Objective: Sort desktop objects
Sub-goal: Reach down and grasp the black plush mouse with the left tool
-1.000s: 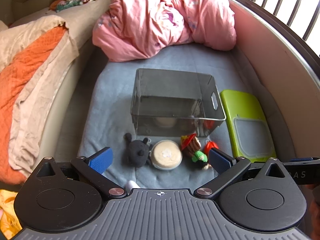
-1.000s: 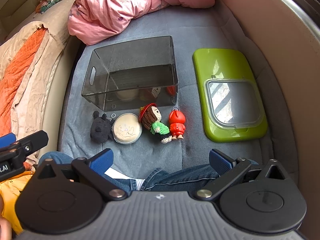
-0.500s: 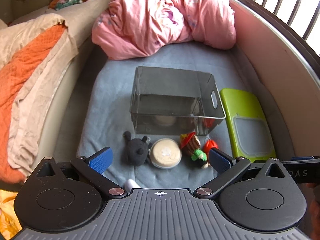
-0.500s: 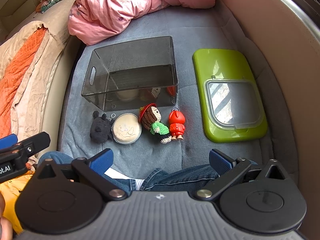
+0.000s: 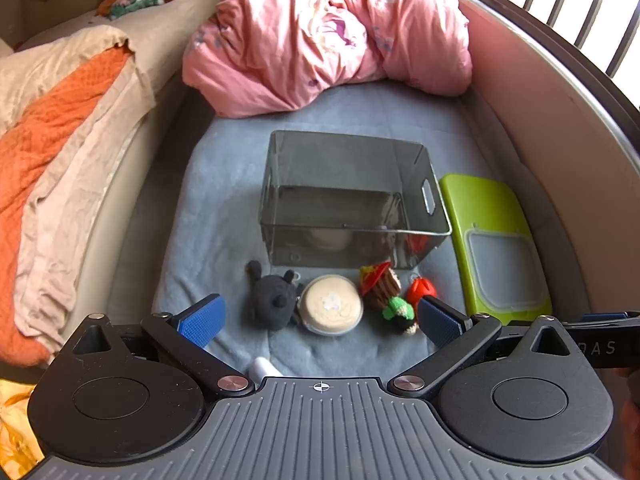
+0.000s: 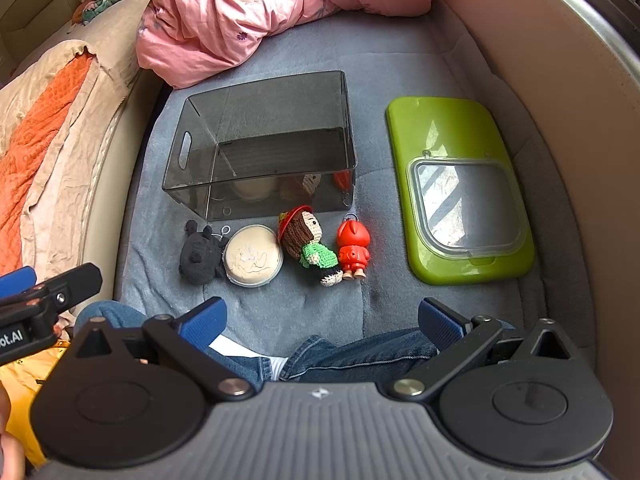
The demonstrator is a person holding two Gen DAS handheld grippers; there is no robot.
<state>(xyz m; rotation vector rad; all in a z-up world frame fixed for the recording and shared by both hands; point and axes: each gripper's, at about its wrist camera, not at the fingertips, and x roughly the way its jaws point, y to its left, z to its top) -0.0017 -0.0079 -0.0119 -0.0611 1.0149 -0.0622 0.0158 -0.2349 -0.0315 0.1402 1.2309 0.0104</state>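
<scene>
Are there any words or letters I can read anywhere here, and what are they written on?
"DAS": white letters on the right gripper, seen at the edge of the left wrist view; cut off.
"ot.AI": white letters on the left gripper, seen in the right wrist view; the start is cut off.
Round cream disc: faint scribbles, not readable.

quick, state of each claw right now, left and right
Left claw: open, holding nothing.
Right claw: open, holding nothing.
</scene>
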